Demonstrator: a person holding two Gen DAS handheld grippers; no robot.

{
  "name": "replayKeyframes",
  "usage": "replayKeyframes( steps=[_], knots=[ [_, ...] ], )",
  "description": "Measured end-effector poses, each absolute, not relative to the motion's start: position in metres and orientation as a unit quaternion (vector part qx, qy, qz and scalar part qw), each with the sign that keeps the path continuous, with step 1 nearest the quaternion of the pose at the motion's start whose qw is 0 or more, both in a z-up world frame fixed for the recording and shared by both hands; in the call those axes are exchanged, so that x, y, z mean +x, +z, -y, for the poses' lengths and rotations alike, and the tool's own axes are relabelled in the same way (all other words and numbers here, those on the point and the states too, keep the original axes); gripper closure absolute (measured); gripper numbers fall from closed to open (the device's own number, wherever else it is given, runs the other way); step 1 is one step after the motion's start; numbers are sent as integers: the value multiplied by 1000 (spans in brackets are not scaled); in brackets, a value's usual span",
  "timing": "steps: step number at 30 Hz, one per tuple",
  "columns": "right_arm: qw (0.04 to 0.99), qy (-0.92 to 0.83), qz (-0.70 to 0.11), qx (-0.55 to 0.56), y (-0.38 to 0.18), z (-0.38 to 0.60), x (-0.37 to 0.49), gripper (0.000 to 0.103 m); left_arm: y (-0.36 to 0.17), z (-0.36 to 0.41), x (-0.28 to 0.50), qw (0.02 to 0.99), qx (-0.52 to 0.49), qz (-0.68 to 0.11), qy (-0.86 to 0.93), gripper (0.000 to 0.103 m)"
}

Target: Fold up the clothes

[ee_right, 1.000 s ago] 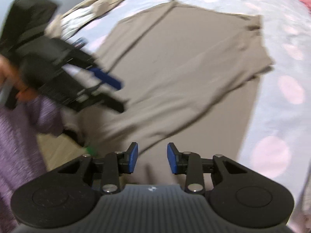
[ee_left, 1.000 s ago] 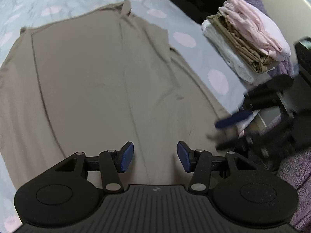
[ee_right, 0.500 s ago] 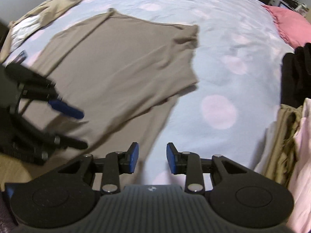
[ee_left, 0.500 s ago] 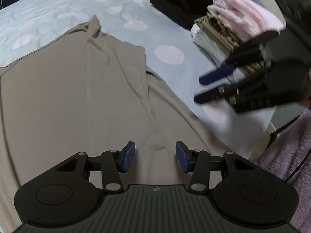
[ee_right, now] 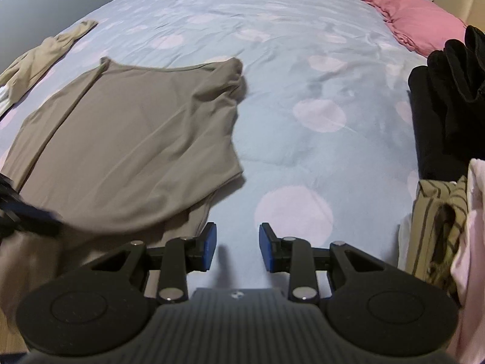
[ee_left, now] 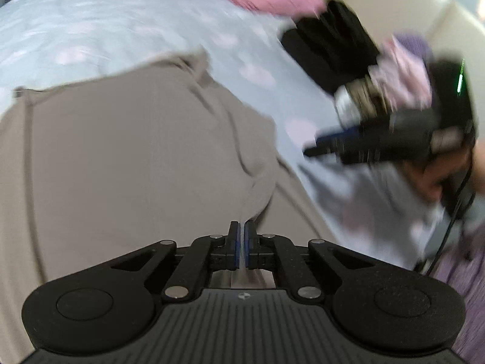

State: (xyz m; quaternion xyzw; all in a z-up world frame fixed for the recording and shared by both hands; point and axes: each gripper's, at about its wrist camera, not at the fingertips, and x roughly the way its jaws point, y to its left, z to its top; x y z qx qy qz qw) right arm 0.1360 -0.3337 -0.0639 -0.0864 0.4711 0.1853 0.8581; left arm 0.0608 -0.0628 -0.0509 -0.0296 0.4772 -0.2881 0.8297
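Note:
A taupe garment [ee_left: 121,166] lies spread on the dotted blue bedsheet [ee_right: 303,60], its right part folded over itself [ee_right: 130,145]. My left gripper [ee_left: 241,227] is shut at the near edge of that folded layer. A ridge of the cloth rises into its tips, so it looks pinched on the fabric. In the right wrist view the left gripper [ee_right: 27,215] is a dark blur at the left edge. My right gripper [ee_right: 237,236] stands open over bare sheet just right of the garment, with nothing between its pads. The left wrist view shows the right gripper [ee_left: 333,145] blurred at the right.
A stack of folded clothes [ee_right: 439,221] and black garments [ee_right: 448,100] sit along the bed's right side. A pink pillow [ee_right: 418,21] lies at the far right. A beige garment [ee_right: 39,60] lies at the far left. A person's hand [ee_left: 430,179] holds the right gripper.
The left jaws went from open to shut at the garment's folded edge. The right gripper swung rightward off the taupe cloth to over bare sheet, staying open.

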Motion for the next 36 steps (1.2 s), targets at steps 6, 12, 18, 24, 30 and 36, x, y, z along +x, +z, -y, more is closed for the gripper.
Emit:
replayKeyframes(
  steps=[6, 12, 18, 24, 30, 36],
  knots=[
    [858, 203, -467, -70, -68, 321, 149, 69, -20, 19, 69, 860, -96, -433, -253, 102],
    [862, 217, -449, -91, -68, 299, 159, 69, -6, 10, 71, 864, -115, -415, -261, 102],
    [864, 208, -446, -104, -73, 288, 176, 76, 2, 11, 71, 866, -126, -403, -269, 102],
    [867, 177, -459, -79, -74, 307, 191, 99, 8, 17, 67, 857, -127, -398, -301, 103],
    [861, 161, -478, -61, -79, 320, 197, 98, -11, 62, 45, 810, -65, -450, -370, 103],
    [855, 153, -492, -62, -74, 326, 191, 81, -44, 98, 30, 784, 3, -490, -382, 103]
  ],
)
